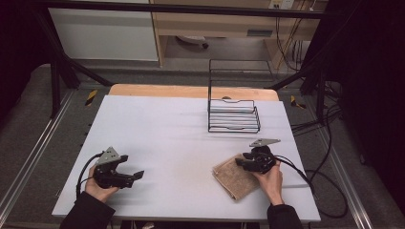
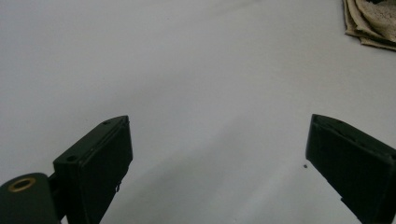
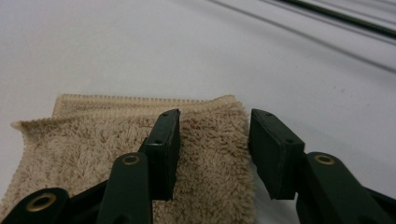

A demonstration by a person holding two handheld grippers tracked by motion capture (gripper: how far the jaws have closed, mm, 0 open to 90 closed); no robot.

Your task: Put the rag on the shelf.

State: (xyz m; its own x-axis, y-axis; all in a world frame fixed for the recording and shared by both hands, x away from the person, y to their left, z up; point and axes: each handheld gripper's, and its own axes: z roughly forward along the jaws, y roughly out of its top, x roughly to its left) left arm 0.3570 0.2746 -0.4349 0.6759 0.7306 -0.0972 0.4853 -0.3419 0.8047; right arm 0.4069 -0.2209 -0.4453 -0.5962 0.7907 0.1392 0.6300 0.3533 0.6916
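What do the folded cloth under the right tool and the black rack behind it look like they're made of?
The folded cloth looks like beige terry towelling: a fuzzy looped pile with a ribbed woven hem along its far edge. The rack appears to be thin metal wire with a black coating, probably painted or plastic-dipped: slim parallel rods in an open frame. The right tool hovers open over the cloth.

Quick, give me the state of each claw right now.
Left claw: open, jaws wide apart, nothing between them, over the bare table.
Right claw: open, holding nothing, jaws straddling one edge of the folded towel.

white table (image 1: 172, 133); towel (image 1: 235, 177), wire rack (image 1: 233, 116)
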